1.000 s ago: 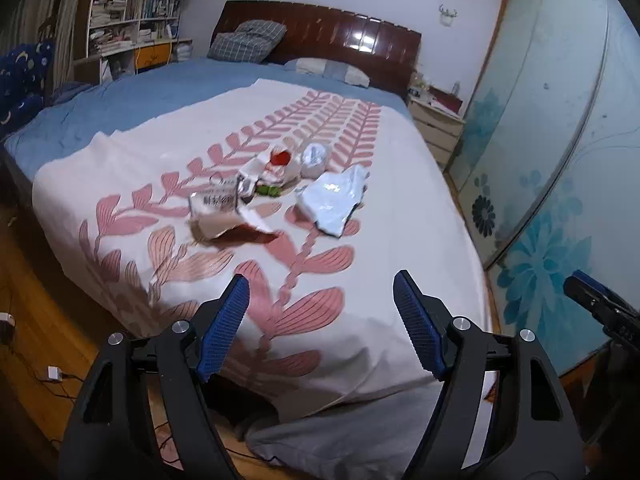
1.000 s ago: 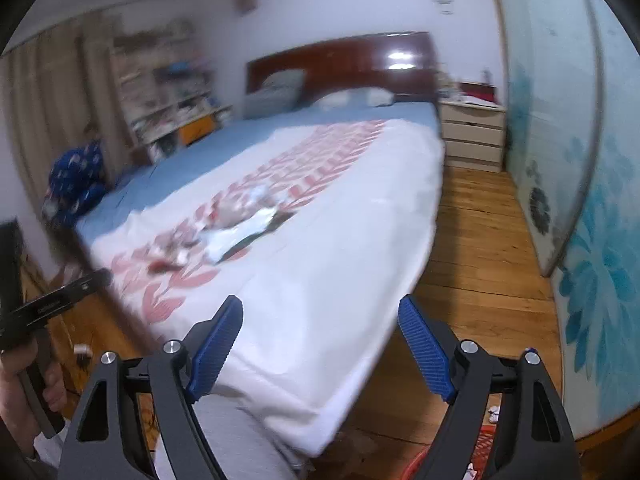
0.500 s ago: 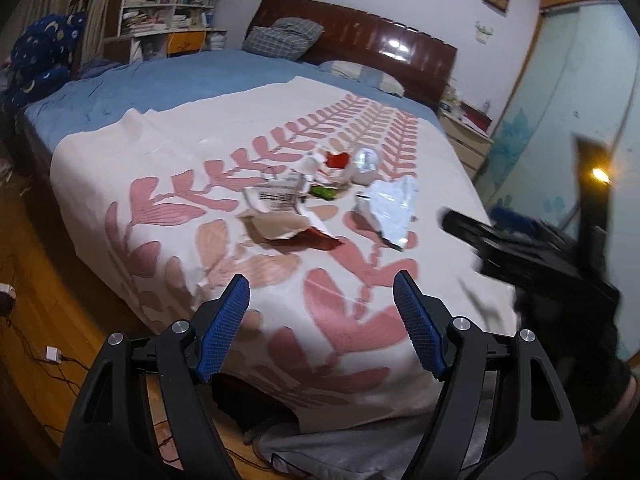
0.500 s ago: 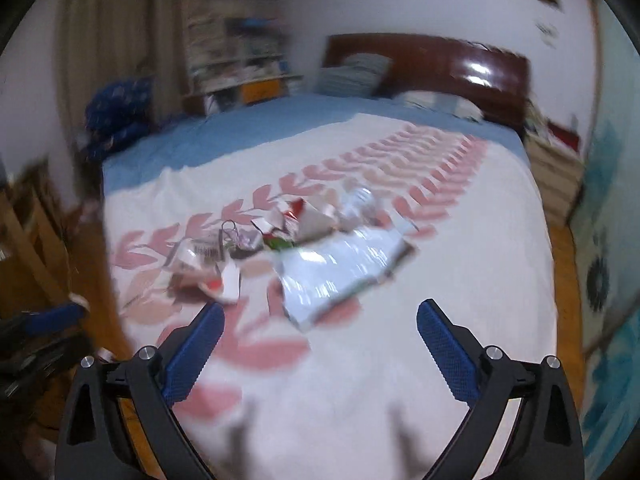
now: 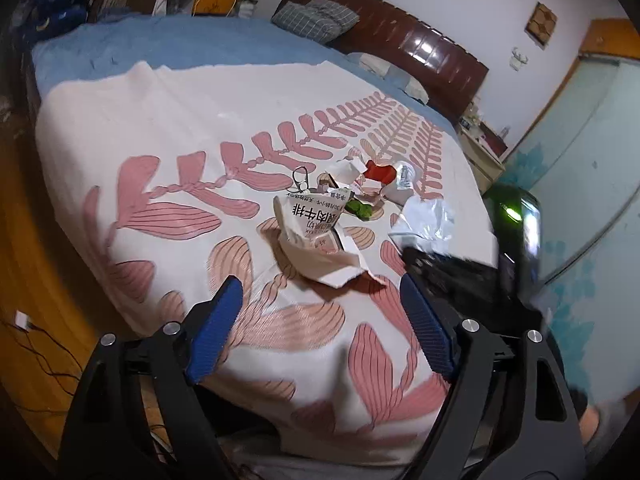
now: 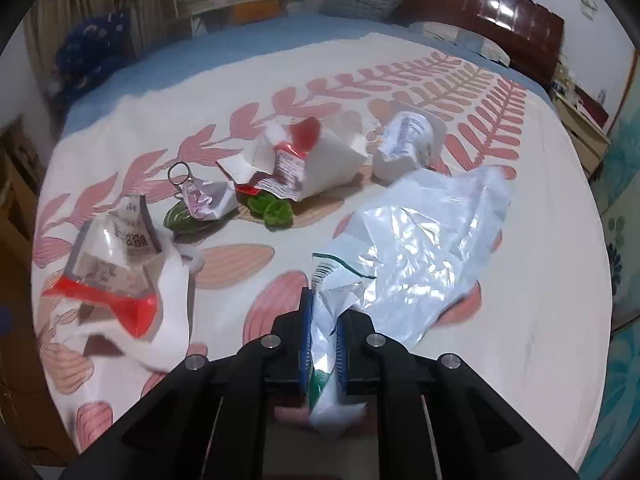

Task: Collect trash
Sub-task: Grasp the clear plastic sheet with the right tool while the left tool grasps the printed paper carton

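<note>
Right gripper has just been closing and is clamped on the plastic bag's near edge, likely to hold trash. Left gripper is held wide, empty, facing wrappers on the bedspread.

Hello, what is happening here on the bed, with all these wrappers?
A person with a gripper in each hand is collecting trash from the bed. The right gripper has just closed on the near edge of the clear plastic bag. The left gripper is open and empty, near the torn paper package. Other wrappers lie untouched.
</note>
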The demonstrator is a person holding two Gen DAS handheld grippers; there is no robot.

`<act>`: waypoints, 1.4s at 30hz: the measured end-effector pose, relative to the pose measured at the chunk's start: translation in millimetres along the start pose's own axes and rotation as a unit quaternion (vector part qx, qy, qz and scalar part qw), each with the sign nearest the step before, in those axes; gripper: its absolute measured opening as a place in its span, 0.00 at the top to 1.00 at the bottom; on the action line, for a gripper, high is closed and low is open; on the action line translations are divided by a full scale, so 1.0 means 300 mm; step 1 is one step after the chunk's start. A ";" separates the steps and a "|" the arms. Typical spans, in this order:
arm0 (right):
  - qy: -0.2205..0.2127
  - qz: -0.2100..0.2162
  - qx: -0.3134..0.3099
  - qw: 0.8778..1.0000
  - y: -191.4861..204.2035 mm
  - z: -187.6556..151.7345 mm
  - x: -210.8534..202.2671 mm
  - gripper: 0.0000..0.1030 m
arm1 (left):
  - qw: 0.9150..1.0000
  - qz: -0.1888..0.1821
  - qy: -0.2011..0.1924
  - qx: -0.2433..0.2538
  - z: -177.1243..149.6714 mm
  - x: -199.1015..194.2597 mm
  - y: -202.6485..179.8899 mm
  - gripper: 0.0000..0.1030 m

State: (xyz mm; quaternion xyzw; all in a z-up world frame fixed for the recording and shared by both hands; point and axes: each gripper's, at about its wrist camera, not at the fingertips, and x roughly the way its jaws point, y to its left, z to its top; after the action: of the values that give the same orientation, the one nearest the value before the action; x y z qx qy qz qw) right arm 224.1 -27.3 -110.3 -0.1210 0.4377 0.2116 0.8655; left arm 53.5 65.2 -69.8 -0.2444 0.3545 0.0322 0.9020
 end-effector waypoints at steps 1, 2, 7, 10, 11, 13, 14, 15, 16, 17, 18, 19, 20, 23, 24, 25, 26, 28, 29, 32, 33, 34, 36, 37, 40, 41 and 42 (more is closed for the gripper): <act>-0.007 0.005 0.004 1.000 -0.007 -0.016 -0.024 0.92 | 1.000 0.003 0.005 -0.001 0.011 0.023 -0.002 0.22; -0.013 0.008 0.007 1.000 -0.012 -0.035 -0.050 0.93 | 1.000 0.007 0.008 0.001 0.021 0.044 -0.005 0.21; -0.046 0.053 0.026 0.997 -0.027 -0.168 -0.213 0.93 | 0.999 0.022 0.029 -0.003 0.070 0.157 0.004 0.19; -0.071 0.072 0.043 0.994 -0.045 -0.242 -0.345 0.94 | 0.999 0.025 0.042 -0.014 0.094 0.211 0.021 0.19; -0.076 0.077 0.048 0.993 -0.045 -0.260 -0.379 0.94 | 0.999 0.027 0.045 -0.015 0.105 0.226 0.020 0.19; -0.076 0.088 0.065 0.991 -0.064 -0.295 -0.440 0.94 | 0.998 0.030 0.051 -0.012 0.123 0.255 0.020 0.19; -0.073 0.094 0.076 0.990 -0.075 -0.311 -0.460 0.94 | 0.998 0.031 0.051 -0.011 0.129 0.265 0.019 0.19; -0.070 0.097 0.080 0.990 -0.078 -0.326 -0.474 0.94 | 0.998 0.032 0.052 -0.009 0.135 0.274 0.017 0.19; -0.070 0.097 0.084 0.989 -0.084 -0.345 -0.489 0.94 | 0.998 0.036 0.054 -0.009 0.137 0.285 0.017 0.19; -0.068 0.098 0.086 0.989 -0.087 -0.367 -0.502 0.94 | 0.998 0.040 0.055 -0.011 0.137 0.290 0.017 0.22; -0.065 0.098 0.084 0.989 -0.083 -0.381 -0.508 0.94 | 0.997 0.049 0.056 -0.013 0.136 0.296 0.018 0.37; -0.061 0.096 0.085 0.990 -0.084 -0.400 -0.509 0.94 | 0.996 0.057 0.064 -0.012 0.134 0.308 0.017 0.49; -0.054 0.098 0.087 0.990 -0.086 -0.415 -0.505 0.94 | 0.995 0.060 0.077 -0.013 0.129 0.322 0.018 0.72; -0.053 0.098 0.089 0.990 -0.081 -0.426 -0.510 0.94 | 0.995 0.058 0.082 -0.017 0.118 0.334 0.011 0.85; -0.054 0.098 0.089 0.990 -0.083 -0.424 -0.510 0.94 | 0.995 0.054 0.080 -0.017 0.115 0.331 0.007 0.87; -0.057 0.098 0.089 0.990 -0.085 -0.427 -0.516 0.94 | 0.996 0.049 0.075 -0.017 0.110 0.321 0.001 0.87; -0.059 0.097 0.090 0.989 -0.087 -0.428 -0.519 0.94 | 0.996 0.046 0.070 -0.015 0.107 0.310 -0.005 0.89; -0.065 0.098 0.090 0.989 -0.095 -0.435 -0.542 0.94 | 0.997 0.040 0.061 -0.011 0.100 0.285 -0.017 0.91; -0.071 0.097 0.090 0.989 -0.099 -0.439 -0.560 0.94 | 0.998 0.037 0.057 -0.010 0.097 0.267 -0.022 0.92; -0.086 0.095 0.090 0.988 -0.129 -0.438 -0.617 0.94 | 0.999 0.029 0.038 -0.003 0.088 0.188 -0.049 0.97; -0.090 0.095 0.092 0.987 -0.139 -0.435 -0.638 0.94 | 0.999 0.026 0.031 0.000 0.086 0.159 -0.061 0.97; -0.097 0.095 0.094 0.986 -0.158 -0.435 -0.674 0.94 | 0.999 0.025 0.022 0.004 0.084 0.130 -0.074 0.97; -0.111 0.098 0.104 0.983 -0.206 -0.438 -0.750 0.94 | 1.000 0.018 0.001 0.025 0.076 0.043 -0.115 0.98; -0.117 0.100 0.111 0.982 -0.232 -0.439 -0.783 0.94 | 0.999 0.016 -0.007 0.034 0.073 0.014 -0.132 0.98; -0.146 0.099 0.135 0.975 -0.337 -0.453 -0.921 0.94 | 0.998 0.007 -0.038 0.044 0.057 -0.092 -0.183 0.98; -0.153 0.099 0.140 0.973 -0.362 -0.458 -0.957 0.94 | 0.998 0.004 -0.047 0.041 0.055 -0.121 -0.201 0.98; -0.164 0.098 0.146 0.971 -0.403 -0.464 -1.012 0.94 | 0.998 -0.001 -0.051 0.041 0.055 -0.140 -0.222 0.98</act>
State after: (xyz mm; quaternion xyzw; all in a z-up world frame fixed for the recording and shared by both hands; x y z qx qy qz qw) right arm 22.9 -267.7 56.5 0.0866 0.3253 0.2462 0.9089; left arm 47.9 19.1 -4.0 -0.2053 0.3088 0.0294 0.9282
